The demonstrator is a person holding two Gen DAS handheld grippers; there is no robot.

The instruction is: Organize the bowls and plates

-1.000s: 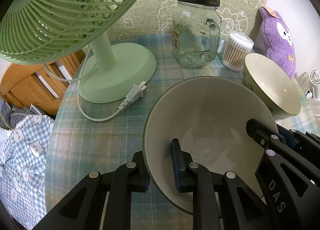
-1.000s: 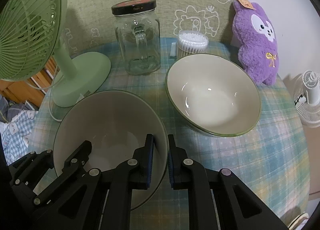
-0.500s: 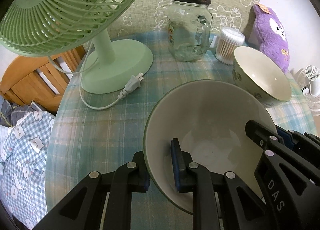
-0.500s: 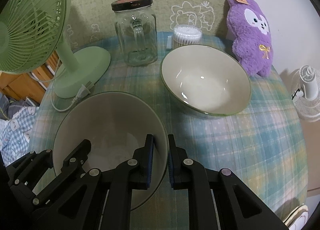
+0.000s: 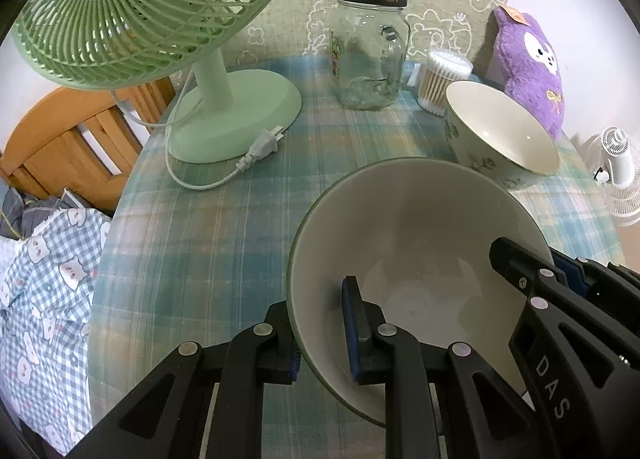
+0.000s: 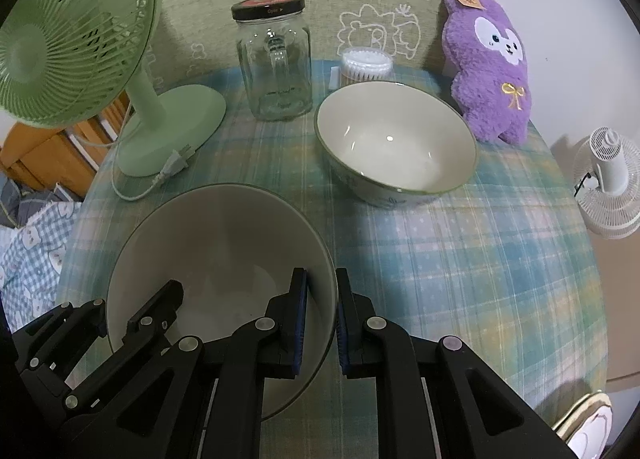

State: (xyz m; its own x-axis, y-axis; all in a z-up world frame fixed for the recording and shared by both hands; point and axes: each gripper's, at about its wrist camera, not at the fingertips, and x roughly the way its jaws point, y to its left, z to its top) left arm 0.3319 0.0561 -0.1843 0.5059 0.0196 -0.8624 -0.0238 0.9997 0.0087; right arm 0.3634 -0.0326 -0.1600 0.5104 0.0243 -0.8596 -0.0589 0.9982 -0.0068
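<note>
My left gripper (image 5: 324, 329) and right gripper (image 6: 322, 321) each clamp the near cream ceramic bowl's (image 6: 224, 255) rim; uneven pull could tip it into the far matching floral bowl (image 6: 394, 151).

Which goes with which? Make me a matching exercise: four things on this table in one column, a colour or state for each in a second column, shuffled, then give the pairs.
Things:
1. near bowl
2. far bowl
3. glass jar
4. desk fan

States:
A. unplugged, its plug lying on the tablecloth
B. clamped at the rim by the left gripper and the right gripper
C. empty, with a black lid on
D. standing free on the cloth in front of the purple plush toy

Pairs: 1-B, 2-D, 3-C, 4-A
</note>
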